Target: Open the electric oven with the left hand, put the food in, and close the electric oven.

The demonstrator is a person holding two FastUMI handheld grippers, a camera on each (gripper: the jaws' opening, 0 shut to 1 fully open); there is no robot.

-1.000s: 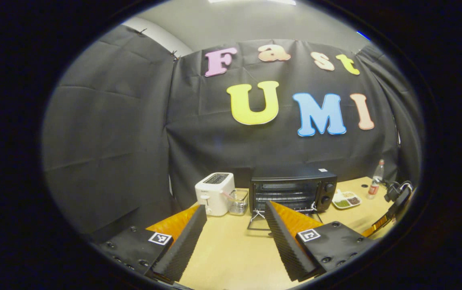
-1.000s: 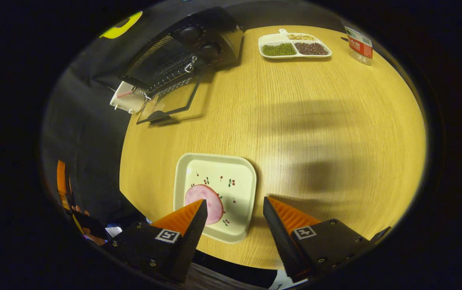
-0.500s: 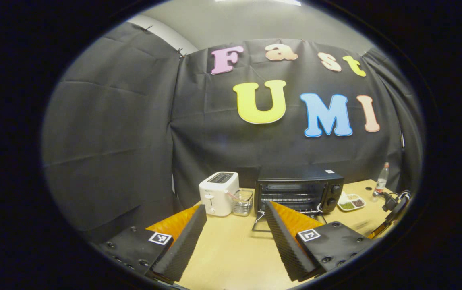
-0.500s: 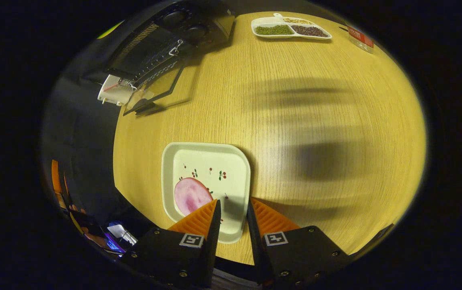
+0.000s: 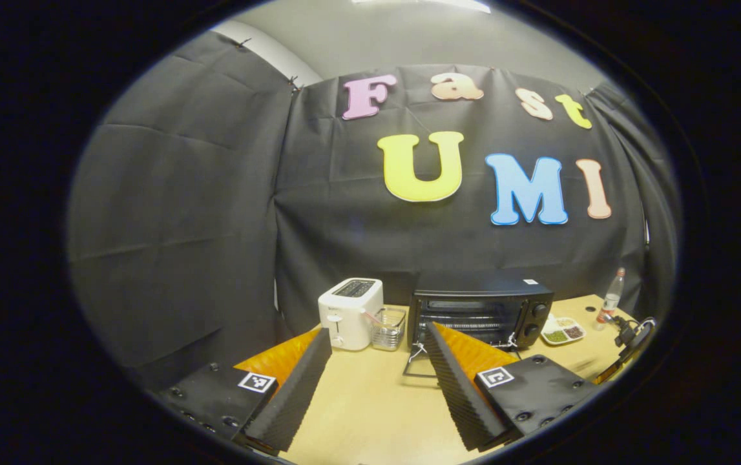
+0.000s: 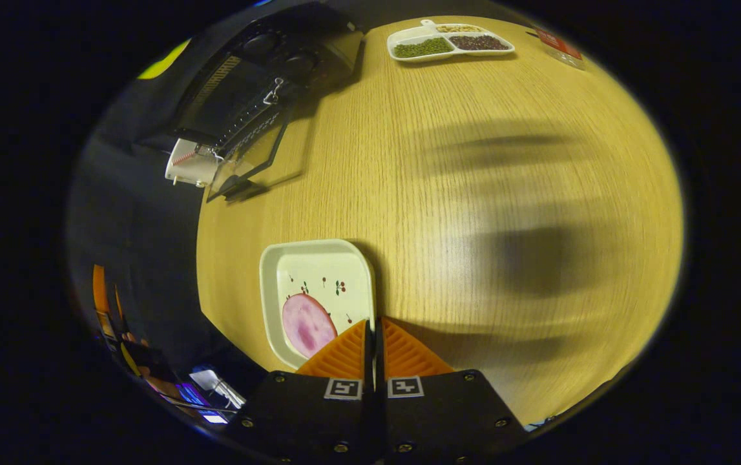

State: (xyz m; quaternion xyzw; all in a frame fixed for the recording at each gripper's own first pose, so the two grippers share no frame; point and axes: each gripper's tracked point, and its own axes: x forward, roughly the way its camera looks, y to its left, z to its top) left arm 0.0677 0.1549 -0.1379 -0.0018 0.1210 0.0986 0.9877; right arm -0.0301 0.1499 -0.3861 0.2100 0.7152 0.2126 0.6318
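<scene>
The electric oven (image 5: 480, 310) stands at the back of the bench (image 5: 370, 407), against the booth's black cloth wall, with its glass door (image 6: 249, 161) swung down and lying open in front of it; a small metal clip hangs by the door's upper corner. In the right gripper view the oven (image 6: 260, 77) sits at the far left edge of the bench (image 6: 473, 194), well apart from the food. The food, a round pink slice of ham (image 6: 307, 325), lies on a square cream plate (image 6: 280, 258) with small cherry prints, near the bench's front edge. The right hand-held gripper (image 6: 373, 332) is pressed together on the plate's right rim, the two fingers meeting with only the thin rim between them, just beside the slice but not touching it. The left hand-held gripper (image 5: 376, 342) is spread wide and holds nothing, raised above the bench and pointing towards the oven from some way back. Left of the oven stand a white toaster (image 5: 351, 311) and, between the two, a small clear container (image 5: 391, 328). To the right of the oven lie a divided dish of beans (image 5: 561, 330) and, farther on, a bottle (image 5: 610, 301).
</scene>
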